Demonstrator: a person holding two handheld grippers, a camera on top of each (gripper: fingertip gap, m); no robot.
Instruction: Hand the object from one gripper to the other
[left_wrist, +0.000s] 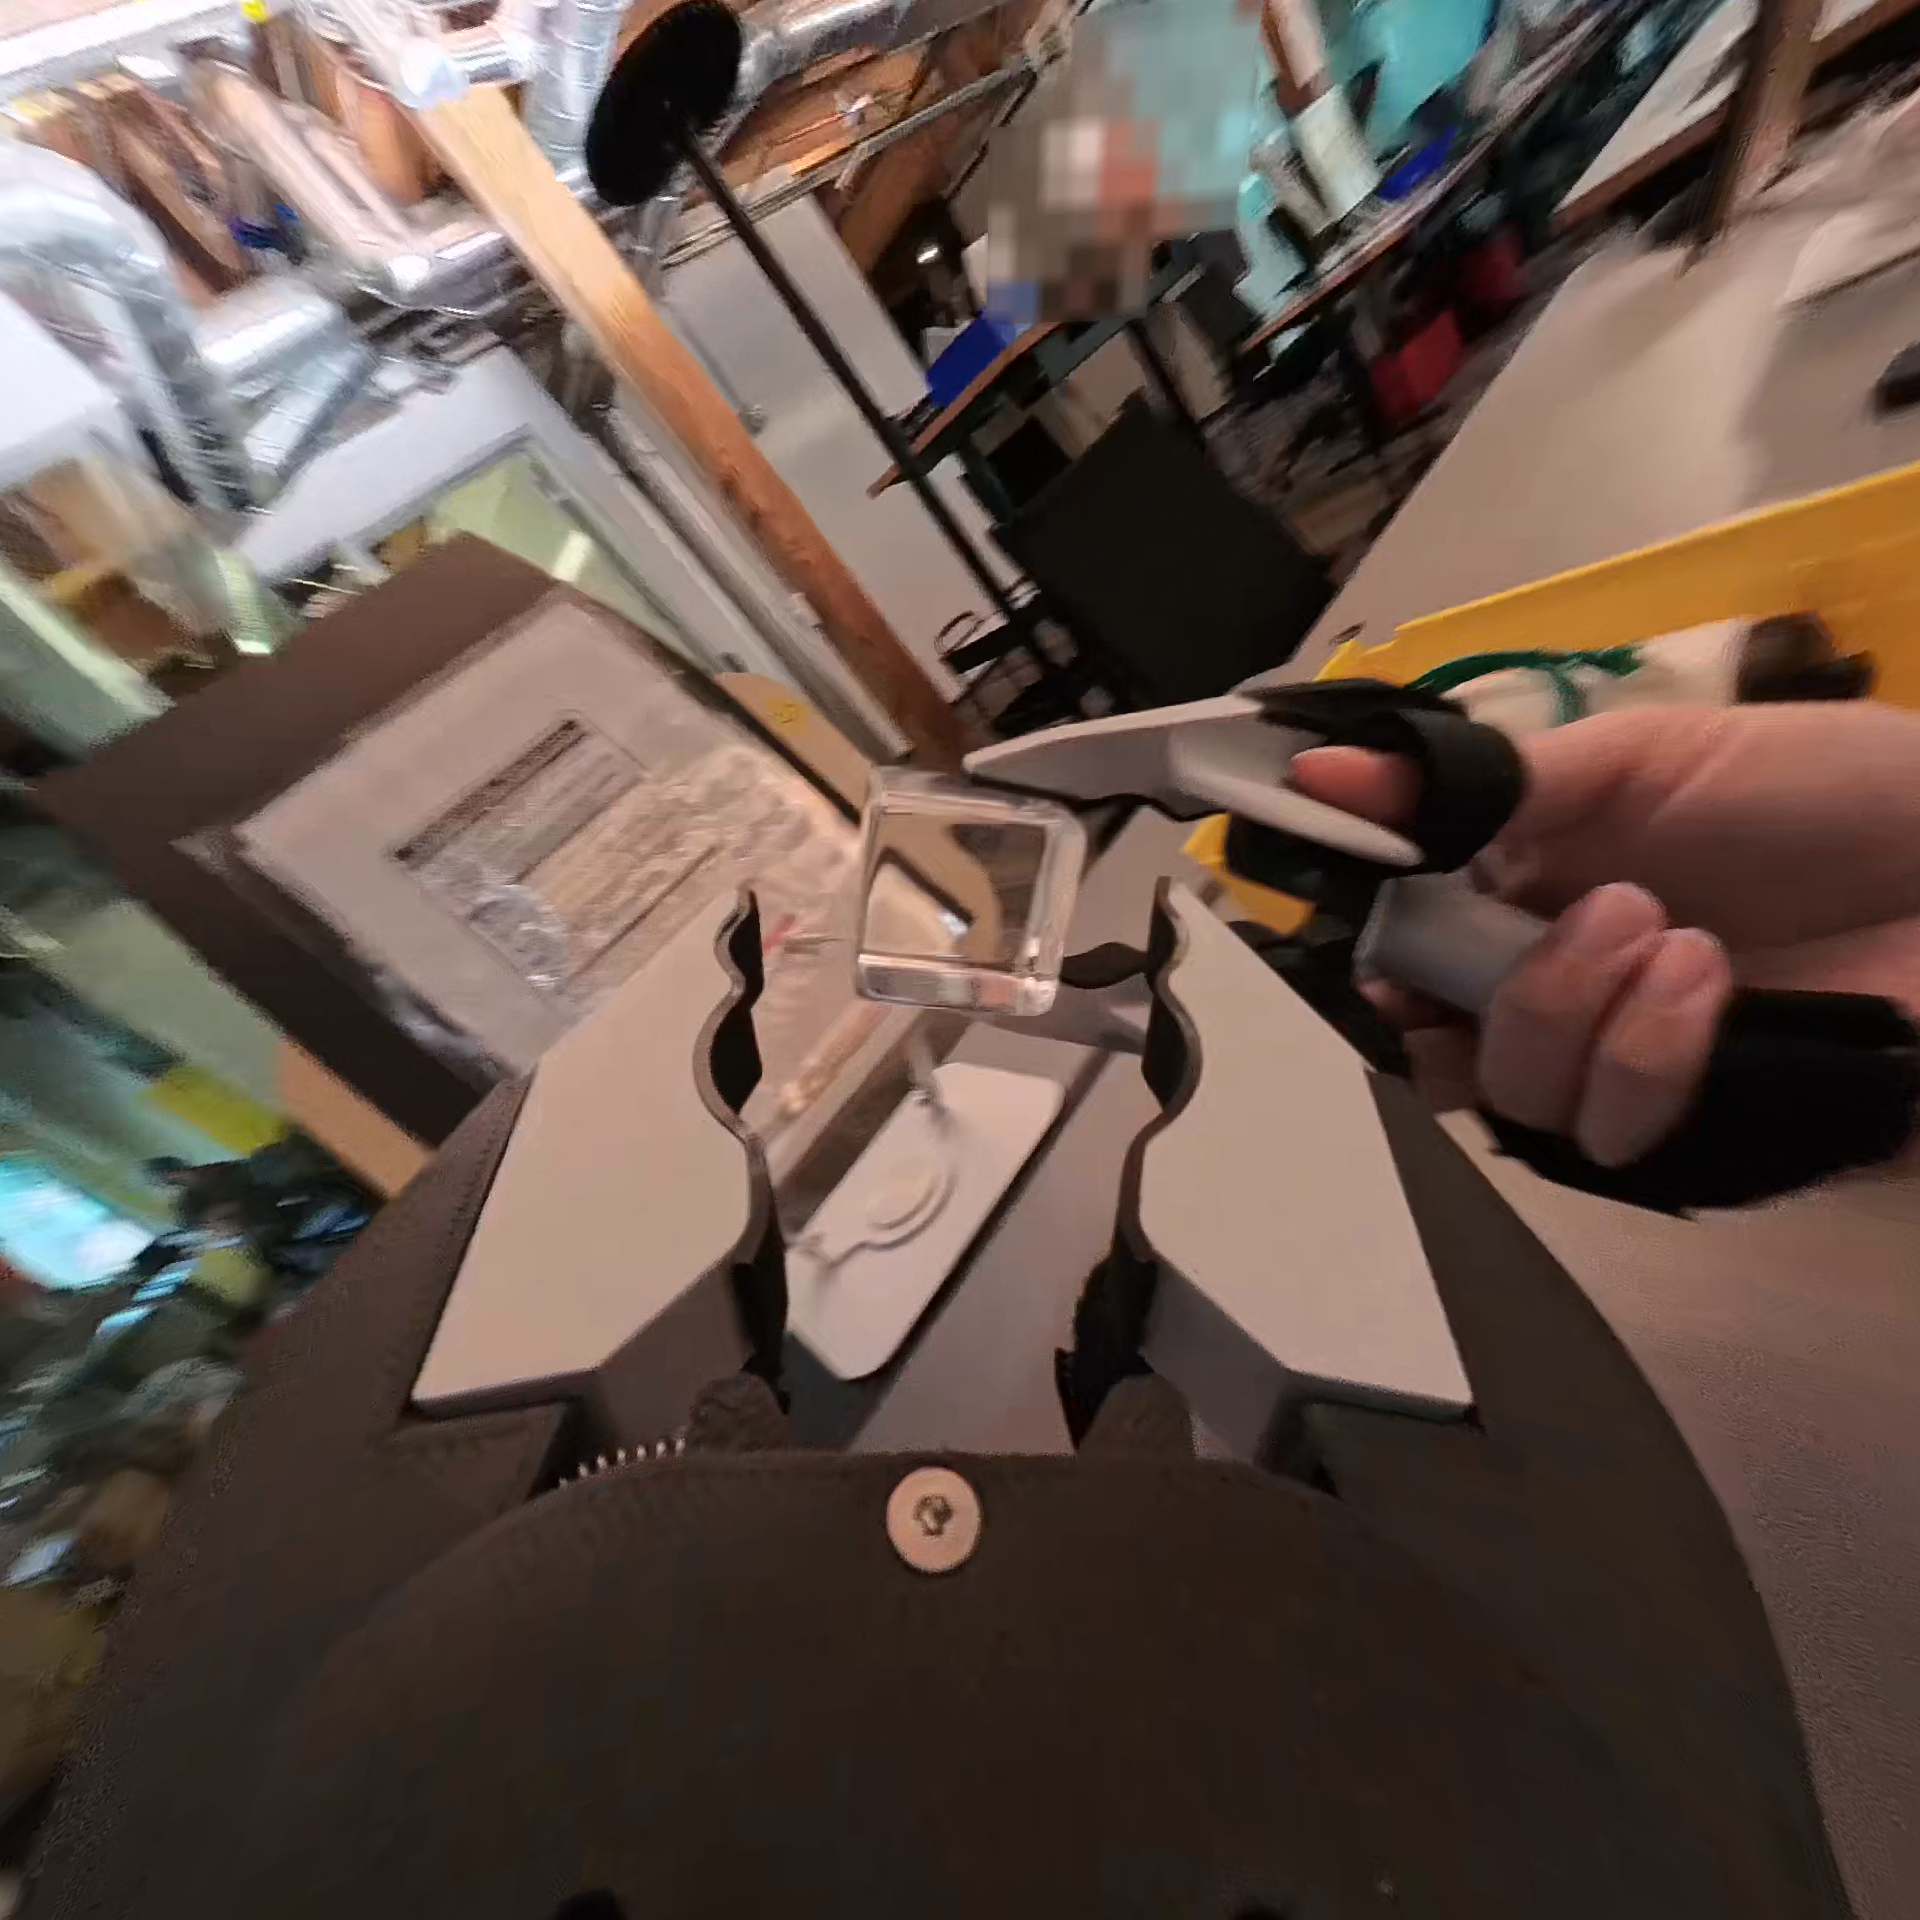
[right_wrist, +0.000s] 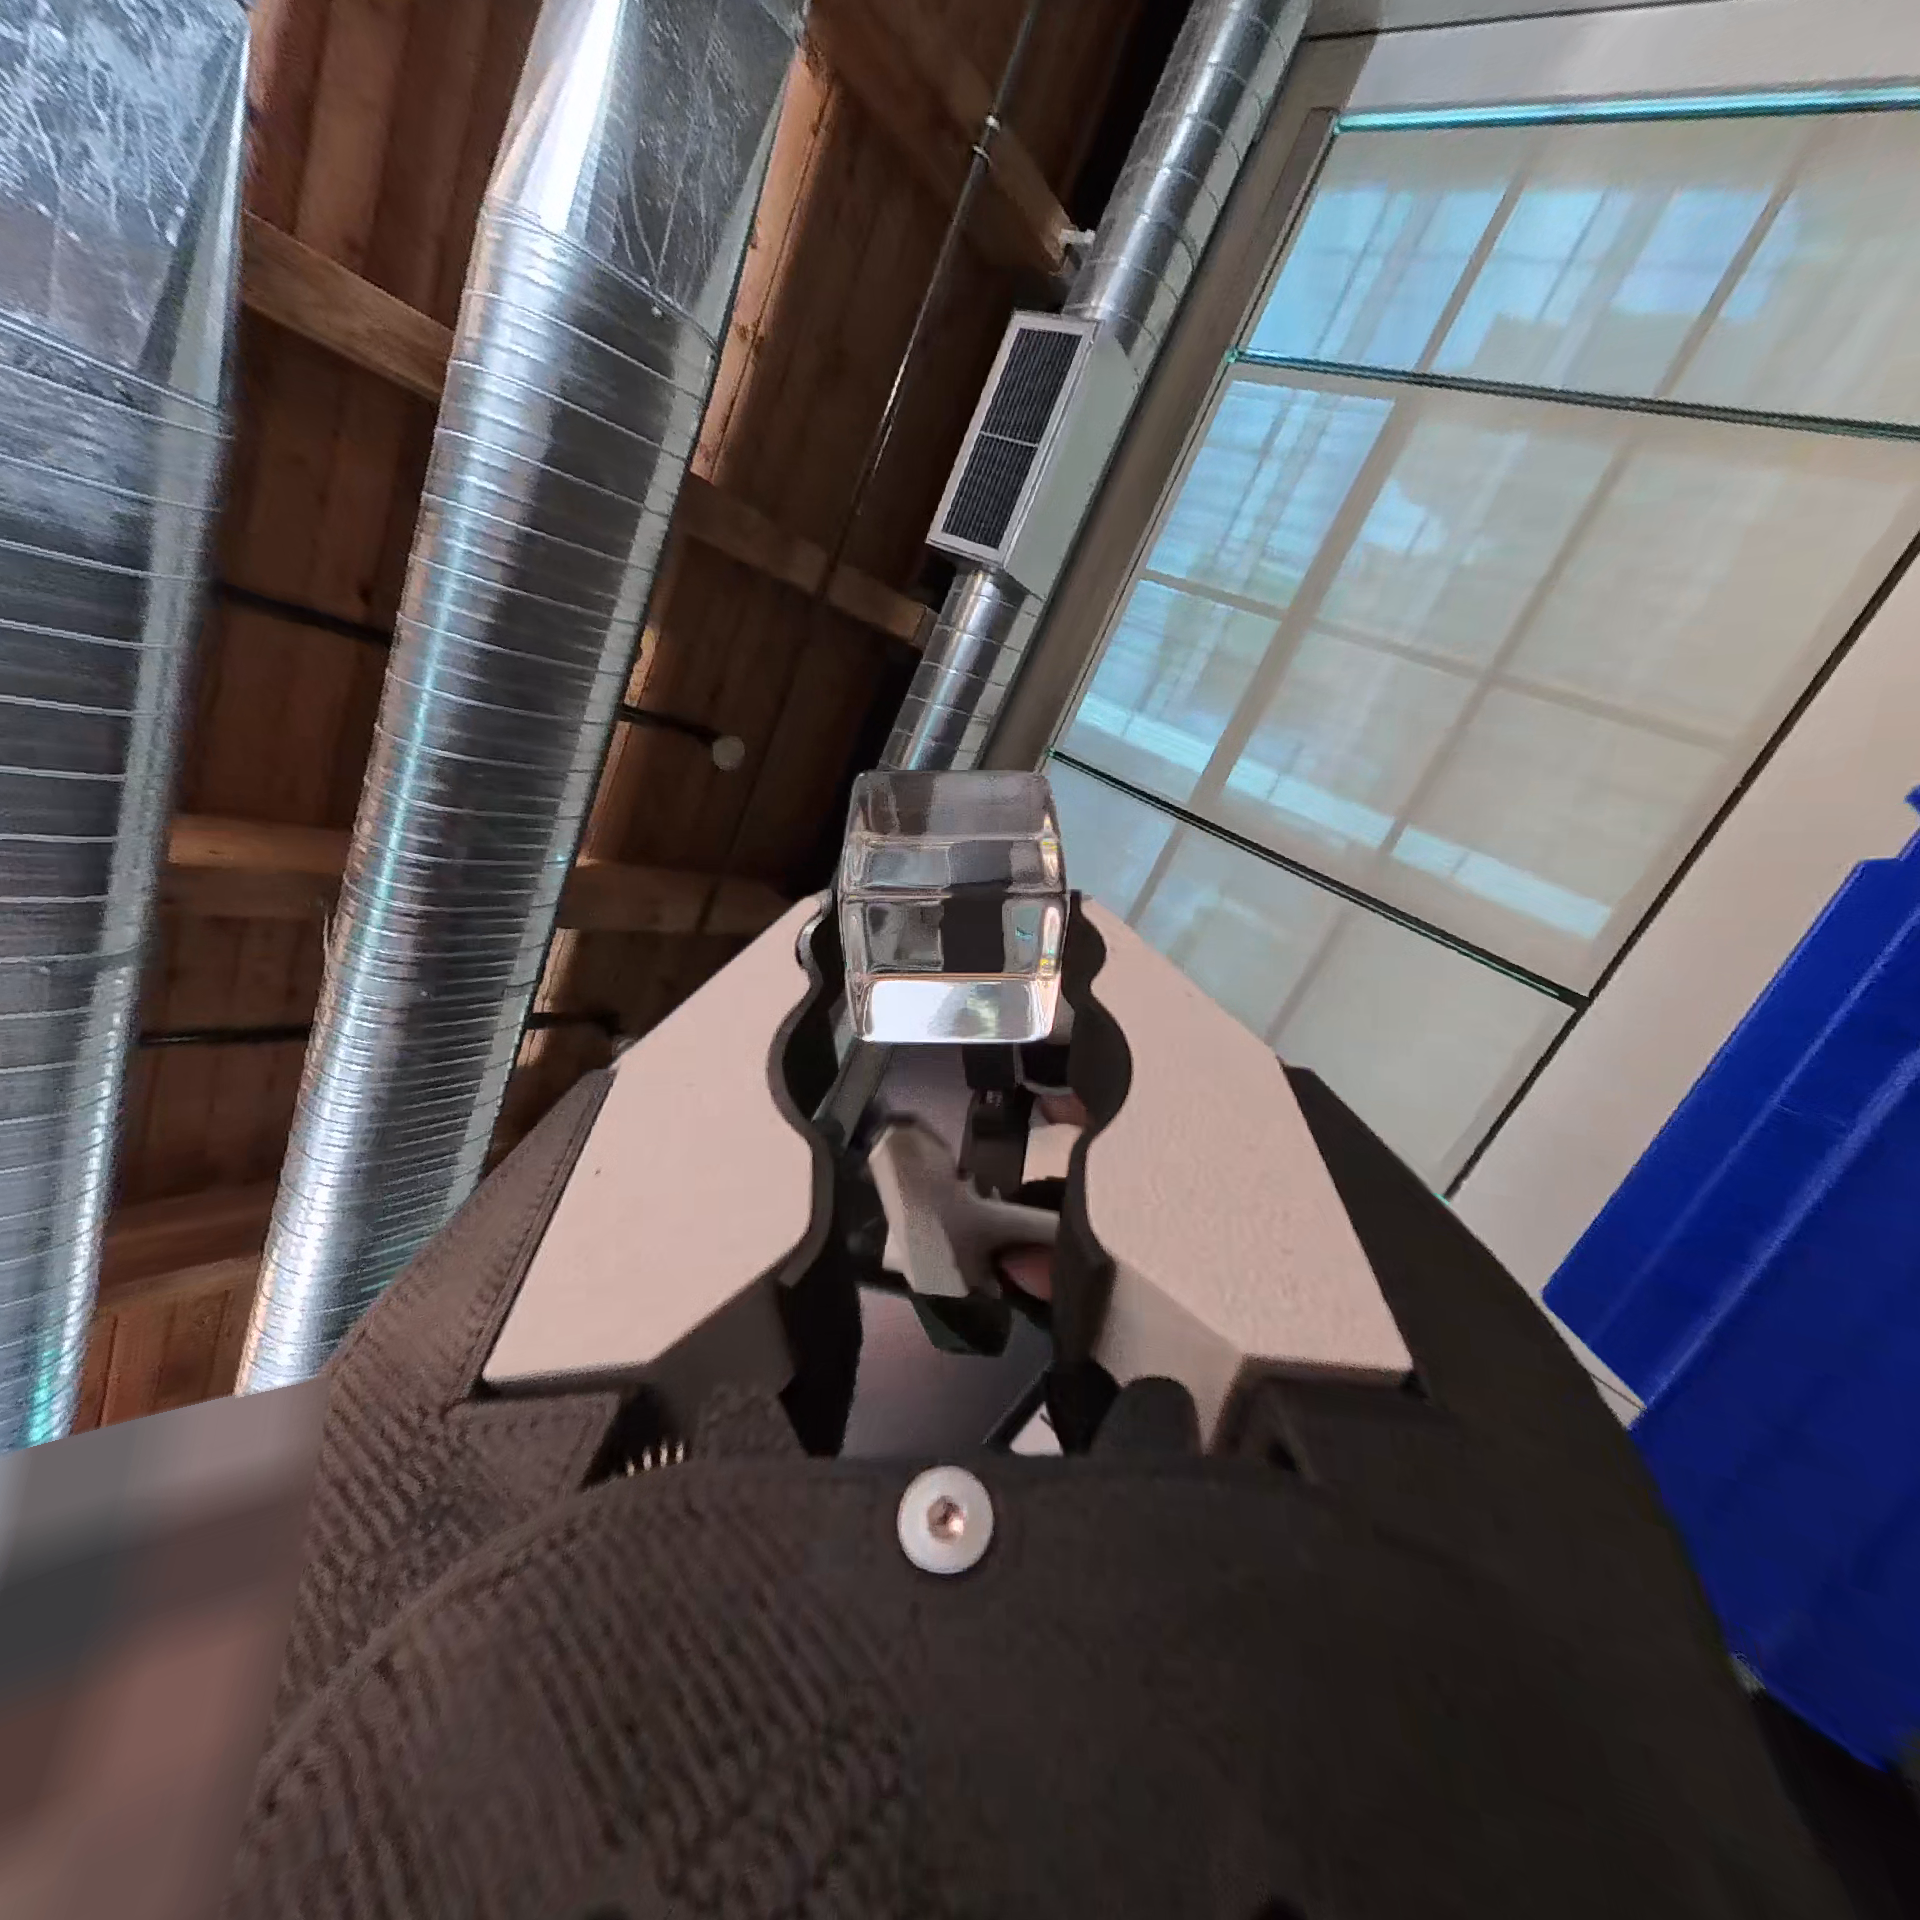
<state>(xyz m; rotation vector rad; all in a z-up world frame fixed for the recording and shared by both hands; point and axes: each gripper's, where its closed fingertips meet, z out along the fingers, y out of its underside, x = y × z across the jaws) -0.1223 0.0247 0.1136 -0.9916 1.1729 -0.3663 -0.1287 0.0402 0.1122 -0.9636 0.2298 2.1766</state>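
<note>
A clear cube (right_wrist: 954, 906) sits clamped between the tips of the right gripper (right_wrist: 951, 940), whose fingers (right_wrist: 707, 1081) press on its two sides while most of the block stands proud beyond them, held up in the air against silver ducts (right_wrist: 540, 582) and a wooden ceiling (right_wrist: 343, 436), with a blue bin (right_wrist: 1766, 1195) off to the right. From the left wrist view the same cube (left_wrist: 966, 904) hangs just ahead of the left gripper (left_wrist: 951, 945), a little beyond the finger ends and roughly in line with the gap; its fingers (left_wrist: 623, 1174) stand well apart and touch nothing. The right gripper comes in from the right side there, a hand (left_wrist: 1621, 914) with black straps working its grey handles, above a pale tabletop (left_wrist: 1662, 1455) with a yellow bin (left_wrist: 1662, 582) farther back
</note>
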